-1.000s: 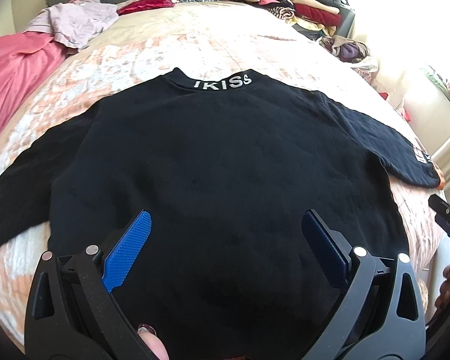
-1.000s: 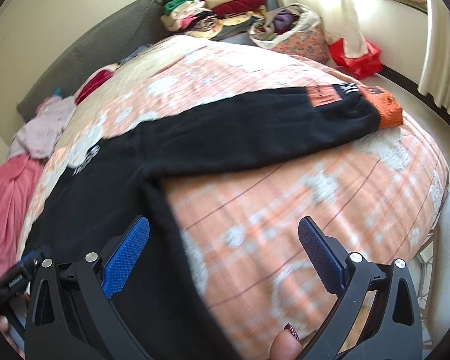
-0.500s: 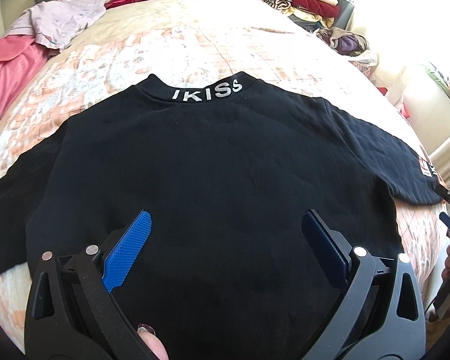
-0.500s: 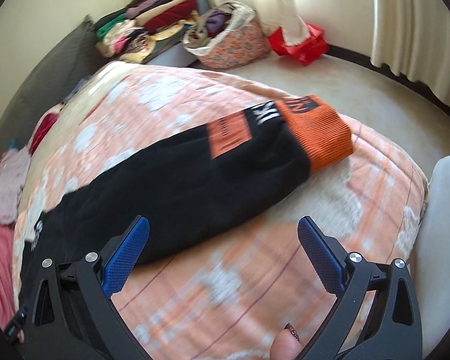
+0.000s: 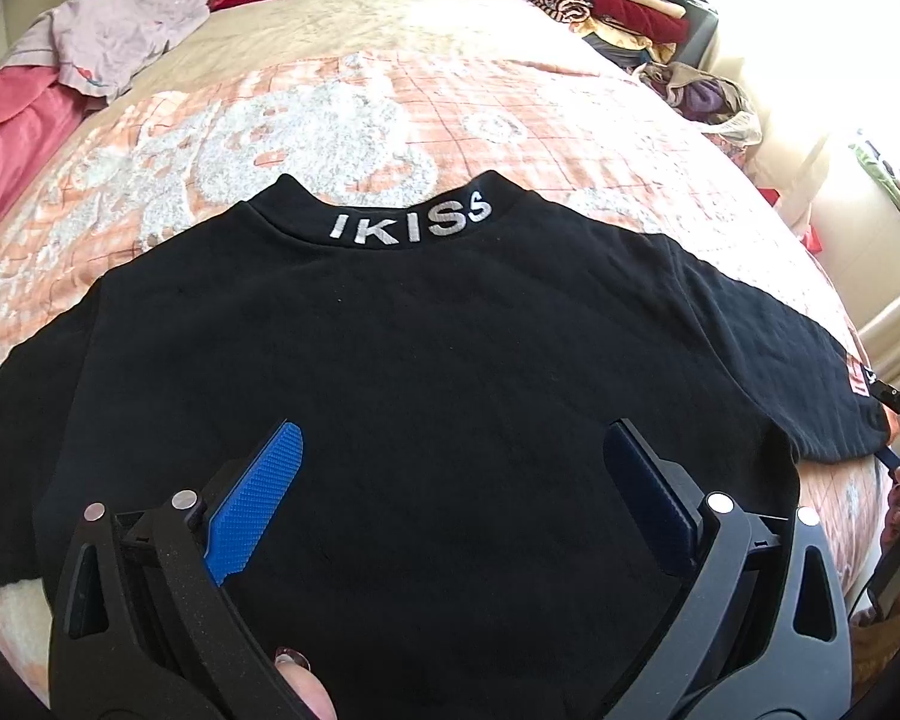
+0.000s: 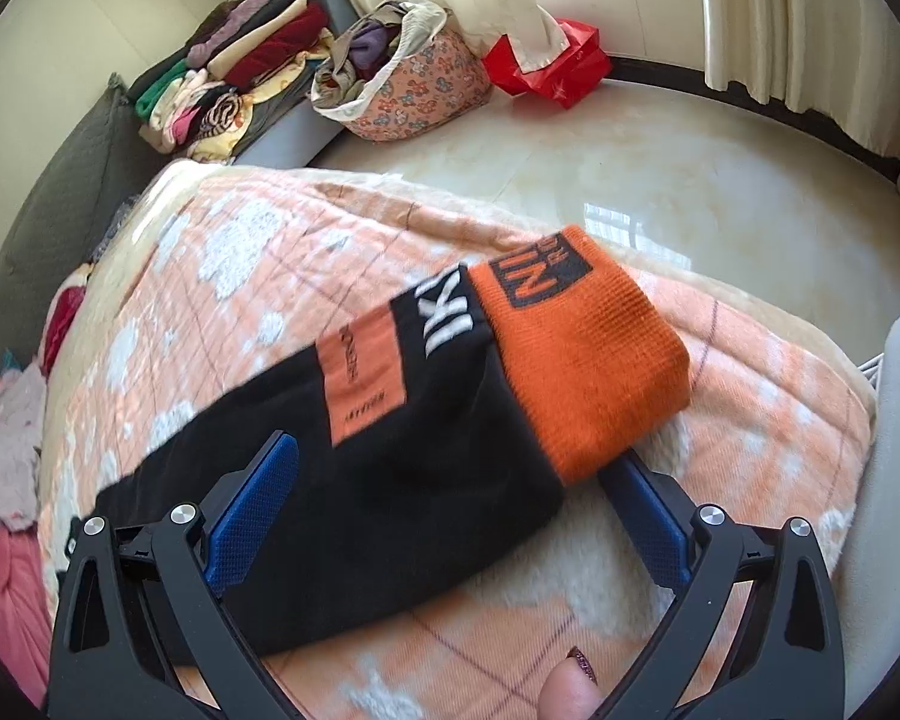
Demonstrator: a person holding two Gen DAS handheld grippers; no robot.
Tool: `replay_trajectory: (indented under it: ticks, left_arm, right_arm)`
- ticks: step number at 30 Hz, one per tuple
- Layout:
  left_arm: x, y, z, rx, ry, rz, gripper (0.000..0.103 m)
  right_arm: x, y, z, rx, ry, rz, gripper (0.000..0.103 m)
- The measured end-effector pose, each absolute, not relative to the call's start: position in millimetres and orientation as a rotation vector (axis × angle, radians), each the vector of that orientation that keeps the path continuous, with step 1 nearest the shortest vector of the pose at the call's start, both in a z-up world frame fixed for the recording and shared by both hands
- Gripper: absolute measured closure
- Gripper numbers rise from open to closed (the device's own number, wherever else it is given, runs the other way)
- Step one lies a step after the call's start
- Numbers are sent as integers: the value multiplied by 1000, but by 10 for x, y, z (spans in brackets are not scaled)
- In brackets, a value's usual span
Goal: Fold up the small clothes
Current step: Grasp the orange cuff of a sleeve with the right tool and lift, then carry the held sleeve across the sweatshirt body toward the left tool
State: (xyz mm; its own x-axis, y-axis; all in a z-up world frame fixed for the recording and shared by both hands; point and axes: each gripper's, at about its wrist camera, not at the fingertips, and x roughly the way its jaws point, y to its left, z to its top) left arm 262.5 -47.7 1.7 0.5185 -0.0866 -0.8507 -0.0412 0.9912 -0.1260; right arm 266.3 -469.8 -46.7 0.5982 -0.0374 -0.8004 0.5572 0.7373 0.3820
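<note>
The black sweatshirt [image 5: 426, 372] lies spread flat, back up, across the near half of the bed [image 5: 354, 114], its collar with the white lettering [image 5: 411, 225] pointing toward the far edge and the hem toward the near edge, under the left gripper. Both sleeves run out sideways; the right sleeve [image 6: 354, 462] reaches the bed's right edge, where its orange cuff [image 6: 582, 360] rests on the quilt close to the drop to the floor. No fold shows in either view, so the work looks to be at its very start: the garment is laid out and smoothed, and the sleeves, sides and the final halving all seem left to do. The right gripper [image 6: 450, 516] hangs low over the sleeve end with its jaws spread wide, the sleeve passing between them; the right-hand blue pad [image 6: 648, 522] sits just beside or under the edge of the cuff, though I cannot tell whether it touches the cloth, and nothing is clamped. My guess is that it is lining up to pinch the cuff and bring the sleeve in over the body. The left gripper [image 5: 450, 498] is likewise spread wide and empty, hovering above the lower back of the sweatshirt. Farther out, loose pink clothes [image 5: 108, 30] lie at the bed's far left corner, and a stack of folded clothes [image 6: 240, 72] and a flowered basket [image 6: 414, 90] stand beyond the bed.
</note>
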Motion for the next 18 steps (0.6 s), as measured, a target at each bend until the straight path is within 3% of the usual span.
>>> replay_trajectory:
  ticks: [3,5,6,8,10,18]
  left_arm:
    - [2645,-449,41,-133,1034,-14,8]
    - [2637,-431,72,-130,1036,-14,8]
    - [2631,-426,90,-131,1034,-17,8]
    - [2625,-414,137,-129,1029,-20,8]
    - [2628,-393,189,-129,1024,-21,8]
    - [2665,-321,340,-149,1009,-42,8]
  right_arm:
    - [2706,-4766,-477,678,851,-393,15]
    - [2725,-4799,-473,675,837,-400,36]
    - [2728,-4816,-468,678,828,-397,42]
    - [2722,-4839,-442,691,814,-370,68]
    - [2713,-4826,-389,699,800,-334,82]
    - [2692,-4438,161,669,717,-180,88]
